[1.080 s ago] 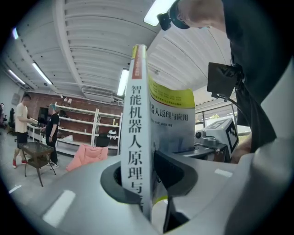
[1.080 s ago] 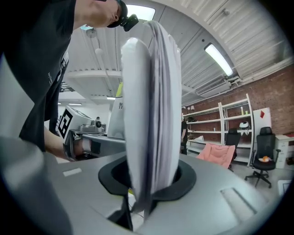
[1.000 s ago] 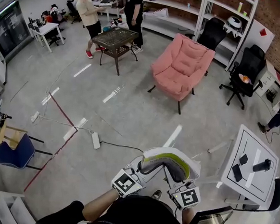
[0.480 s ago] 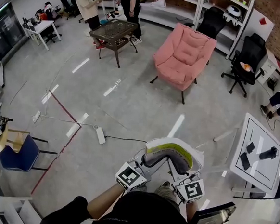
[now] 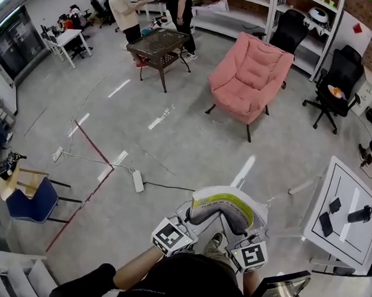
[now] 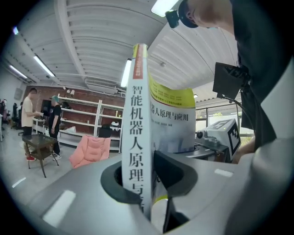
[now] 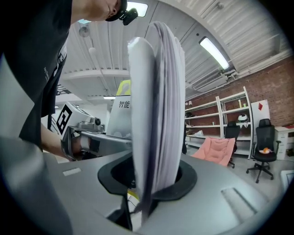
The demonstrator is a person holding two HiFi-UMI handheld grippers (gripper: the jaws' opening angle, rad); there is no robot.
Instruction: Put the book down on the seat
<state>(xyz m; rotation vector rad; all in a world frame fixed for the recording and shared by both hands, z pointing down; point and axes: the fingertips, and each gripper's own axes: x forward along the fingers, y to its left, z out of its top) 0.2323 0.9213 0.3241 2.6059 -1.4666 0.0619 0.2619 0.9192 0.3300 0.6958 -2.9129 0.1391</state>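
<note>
Head view: the book (image 5: 224,204) hangs low and near, carried between the left gripper (image 5: 192,221) and the right gripper (image 5: 235,234), held much as it was a second ago. The left claw pinches the spine end. The right claw pinches the fanned page edges, and its jaws have just been opening a little with those pages between them, though the book has not sagged. The pink armchair (image 5: 250,79), probably the seat meant, stands well apart on the far side, looking no nearer than before. The carry seems unfinished, and a looser right grip this early risks a slip.
</note>
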